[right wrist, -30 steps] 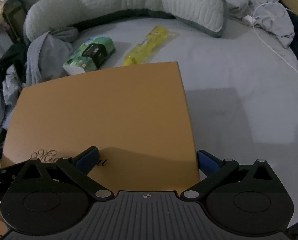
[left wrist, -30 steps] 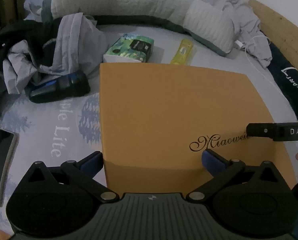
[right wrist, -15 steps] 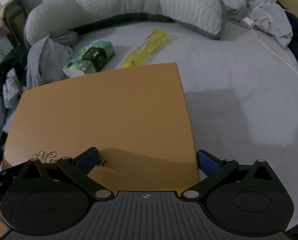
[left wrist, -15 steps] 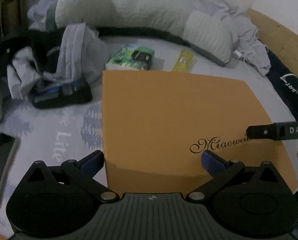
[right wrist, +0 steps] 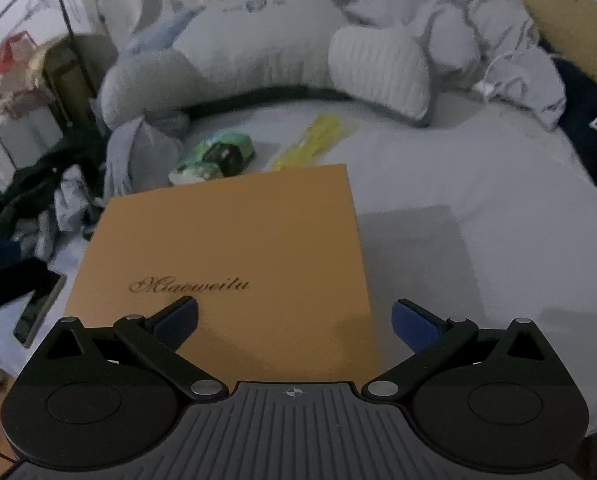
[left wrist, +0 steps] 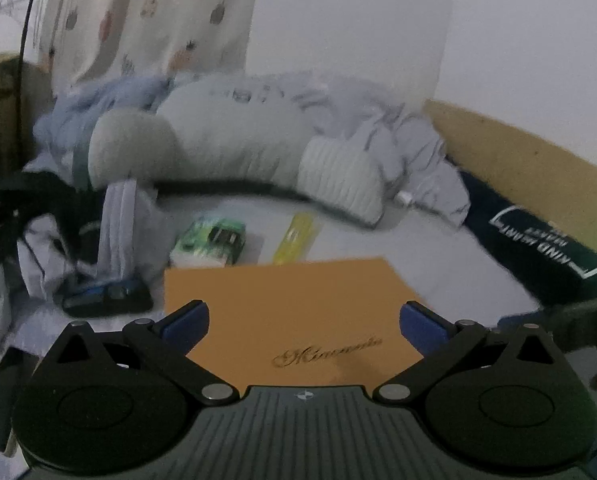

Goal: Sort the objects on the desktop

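A flat orange box [right wrist: 238, 248] with gold script lies on the pale bedsheet; the left wrist view also shows this box [left wrist: 290, 304]. My right gripper [right wrist: 296, 320] is open over the box's near right corner, one blue finger above the lid and the other off its right edge. My left gripper [left wrist: 304, 322] is open over the box's near left part, blurred. Behind the box lie a green tissue pack [right wrist: 214, 156] and a yellow packet [right wrist: 310, 140]. A black and blue device [left wrist: 106, 298] sits left of the box. A phone [right wrist: 38, 308] lies at the left.
A grey curved cushion [right wrist: 258, 60] and crumpled clothes [left wrist: 42, 240] ring the back and left. A white cable [right wrist: 486, 88] and dark fabric [left wrist: 538, 248] lie at the right beside a wooden bed frame [left wrist: 518, 160]. Bare sheet [right wrist: 478, 200] spreads right of the box.
Both wrist views have tilted upward and drawn back, so the wall and cushion fill more of the frame. The box looks smaller and farther. Both grippers stay open.
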A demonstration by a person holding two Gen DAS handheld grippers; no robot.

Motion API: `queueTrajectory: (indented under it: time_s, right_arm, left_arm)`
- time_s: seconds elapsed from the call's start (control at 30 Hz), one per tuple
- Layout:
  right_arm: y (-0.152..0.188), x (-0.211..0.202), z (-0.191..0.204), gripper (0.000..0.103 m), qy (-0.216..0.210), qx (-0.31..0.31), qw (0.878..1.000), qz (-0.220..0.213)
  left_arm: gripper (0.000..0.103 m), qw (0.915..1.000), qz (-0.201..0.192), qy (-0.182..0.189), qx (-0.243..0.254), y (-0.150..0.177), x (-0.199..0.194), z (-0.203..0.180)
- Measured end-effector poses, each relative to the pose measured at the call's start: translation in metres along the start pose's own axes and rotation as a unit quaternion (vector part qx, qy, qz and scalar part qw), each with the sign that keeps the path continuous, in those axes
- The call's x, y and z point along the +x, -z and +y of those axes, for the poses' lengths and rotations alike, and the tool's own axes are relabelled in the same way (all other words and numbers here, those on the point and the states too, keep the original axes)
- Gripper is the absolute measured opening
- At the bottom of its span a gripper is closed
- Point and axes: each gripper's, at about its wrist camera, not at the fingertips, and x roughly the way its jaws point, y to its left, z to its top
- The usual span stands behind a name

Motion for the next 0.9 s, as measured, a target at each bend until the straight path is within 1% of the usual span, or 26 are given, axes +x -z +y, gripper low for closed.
queueTrajectory:
  time_s: [0.13,0.27,0.4,0.53,0.73,0.9]
  right_arm:
    - [0.016,-0.034,-0.007,0.103,-0.006,0.0,0.999,-0.038]
    - [0.034,-0.064,-0.015,0.103,-0.002,-0.002,0.997,-0.08]
    - [0.055,-0.088,-0.023,0.103,0.008,-0.019,0.991,-0.13]
    - [0.07,-0.101,-0.026,0.103,0.022,-0.03,0.989,-0.143]
    - [0.086,-0.12,-0.027,0.103,0.008,-0.021,0.986,-0.166]
    - [0.1,-0.129,-0.02,0.103,-0.002,-0.047,0.98,-0.191]
  left_arm:
    - [0.103,0.9992,-0.037,0.012,-0.009,0.001,-0.022,-0.005]
    - [0.103,0.9978,-0.058,0.022,-0.019,0.005,-0.037,-0.005]
    - [0.103,0.9965,-0.075,0.03,-0.02,0.012,-0.048,-0.012]
    - [0.103,0.995,-0.091,0.04,-0.008,0.022,-0.058,-0.024]
    - [0.103,0.9937,-0.104,0.041,0.009,0.032,-0.069,-0.04]
    - [0.103,0.9928,-0.113,0.031,0.022,0.042,-0.077,-0.045]
